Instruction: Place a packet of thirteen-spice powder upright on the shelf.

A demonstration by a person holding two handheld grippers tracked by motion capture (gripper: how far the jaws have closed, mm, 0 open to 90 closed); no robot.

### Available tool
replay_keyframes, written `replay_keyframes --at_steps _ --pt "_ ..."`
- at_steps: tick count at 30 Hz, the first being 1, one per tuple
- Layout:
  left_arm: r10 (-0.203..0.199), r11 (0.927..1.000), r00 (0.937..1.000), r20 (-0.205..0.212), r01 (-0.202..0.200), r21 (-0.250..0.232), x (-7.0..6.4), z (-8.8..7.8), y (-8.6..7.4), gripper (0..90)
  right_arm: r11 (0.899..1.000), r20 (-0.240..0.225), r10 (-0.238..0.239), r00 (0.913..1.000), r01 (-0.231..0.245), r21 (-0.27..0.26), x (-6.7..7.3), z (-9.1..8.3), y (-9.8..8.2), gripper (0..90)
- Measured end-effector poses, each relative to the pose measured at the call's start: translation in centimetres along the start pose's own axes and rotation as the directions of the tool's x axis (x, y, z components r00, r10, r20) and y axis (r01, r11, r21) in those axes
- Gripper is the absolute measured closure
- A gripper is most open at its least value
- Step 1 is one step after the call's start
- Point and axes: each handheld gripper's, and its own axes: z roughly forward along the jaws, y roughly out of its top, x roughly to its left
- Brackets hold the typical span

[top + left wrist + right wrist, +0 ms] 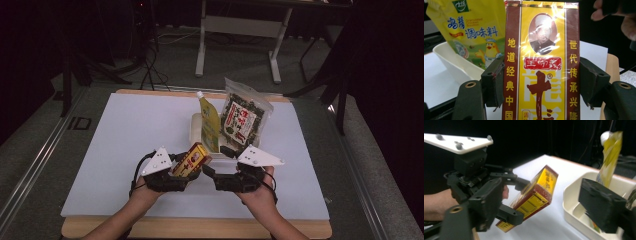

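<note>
Left gripper (pixel 186 172) is pinching the yellow-red box (pixel 190 159) near the table's (pixel 125 130) front edge. Right gripper (pixel 209 171), jaws spread and empty, is sitting just beside. Behind them, the white tray (pixel 196 131) is holding a yellow pouch (pixel 210 124) and seaweed bag (pixel 244 118).

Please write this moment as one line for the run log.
left tool: shut on red-yellow box | right tool: open, holds nothing | white tray: yellow pouch and seaweed bag inside

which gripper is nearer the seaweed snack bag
Right. The right gripper sits just below the seaweed snack bag; the left gripper, clamped on the yellow box, is farther left.
</note>
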Motion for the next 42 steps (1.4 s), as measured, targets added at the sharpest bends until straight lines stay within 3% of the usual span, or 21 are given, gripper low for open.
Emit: replay_keyframes --at_steps 4,5,7,10,13,16,18,21,23,24,29,34,35,36,38,41,42 --pt "0.017 0.9996 0.9999 0.000 -0.017 -0.022 -0.1 0.0 -0.1 32.1 1.000 -0.003 0.015 0.9999 -0.015 0.021 0.2 0.6 -0.2 26.5" --pt "0.019 0.9986 0.9998 -0.002 -0.019 -0.049 -0.1 -0.1 -0.2 32.1 0.999 0.005 0.018 0.9998 -0.018 0.027 0.2 0.8 -0.2 29.3" --pt "0.022 0.9978 0.9998 -0.003 -0.022 -0.063 -0.2 -0.2 -0.2 32.1 0.998 -0.007 0.050 0.9987 -0.050 0.029 0.3 1.1 -0.2 35.1" --pt "0.026 0.9960 0.9996 0.006 -0.025 -0.086 -0.2 -0.2 -0.3 32.1 0.997 -0.016 0.067 0.9977 -0.066 0.027 0.4 1.3 -0.1 36.7" --pt "0.065 0.9890 0.9978 0.012 -0.063 -0.134 -0.5 -0.3 -0.4 32.1 0.996 -0.013 0.080 0.9967 -0.079 0.027 0.7 1.8 0.2 39.7" --pt "0.075 0.9868 0.9970 0.017 -0.072 -0.145 -0.7 -0.2 -0.5 32.0 0.994 -0.003 0.097 0.9953 -0.097 0.041 0.9 2.0 0.4 51.3" --pt "0.082 0.9850 0.9966 0.005 -0.080 -0.153 -0.7 -0.2 -0.5 32.0 0.989 0.008 0.140 0.9901 -0.140 0.038 0.9 2.0 0.5 55.5" --pt "0.084 0.9871 0.9963 -0.018 -0.085 -0.135 -0.8 0.0 -0.6 31.8 0.980 0.012 0.196 0.9805 -0.196 0.043 0.7 2.1 0.5 58.9" --pt "0.087 0.9905 0.9956 -0.035 -0.090 -0.104 -0.9 0.2 -0.6 31.4 0.979 0.026 0.194 0.9807 -0.195 0.055 0.9 2.2 0.4 62.0" --pt "0.108 0.9891 0.9922 -0.061 -0.114 -0.093 -1.1 0.3 -0.6 31.2 0.979 0.040 0.190 0.9810 -0.192 0.064 1.0 2.3 0.4 64.3" --pt "0.103 0.9926 0.9905 -0.091 -0.108 -0.054 -1.2 0.6 -0.6 30.6 0.978 0.069 0.186 0.9801 -0.192 0.086 1.2 2.8 0.3 66.3" --pt "0.092 0.9943 0.9842 -0.151 -0.099 -0.040 -1.0 0.6 -0.2 20.1 0.978 0.105 0.174 0.9790 -0.184 0.093 1.1 3.4 0.5 67.0" --pt "0.087 0.9948 0.9822 -0.167 -0.095 -0.038 -1.0 0.5 -0.1 18.6 0.979 0.109 0.169 0.9796 -0.179 0.098 1.1 3.5 0.5 67.1" --pt "0.071 0.9967 0.9840 -0.163 -0.076 -0.027 -0.9 0.4 0.0 15.5 0.981 0.117 0.159 0.9803 -0.170 0.094 1.1 3.5 0.6 67.1" --pt "0.040 0.9992 0.9798 -0.196 -0.040 0.000 -0.7 0.4 0.2 10.1 0.985 0.132 0.140 0.9814 -0.151 0.083 1.1 3.6 0.8 67.1" --pt "0.032 0.9995 0.9805 -0.194 -0.031 0.008 -0.5 0.3 0.2 4.5 0.988 0.147 0.128 0.9809 -0.139 0.070 0.9 3.7 1.0 67.2" --pt "0.009 0.9999 0.9775 -0.211 -0.006 0.013 -0.1 -0.2 0.2 2.4 0.990 0.164 0.117 0.9795 -0.128 0.060 0.7 3.9 1.3 67.1"
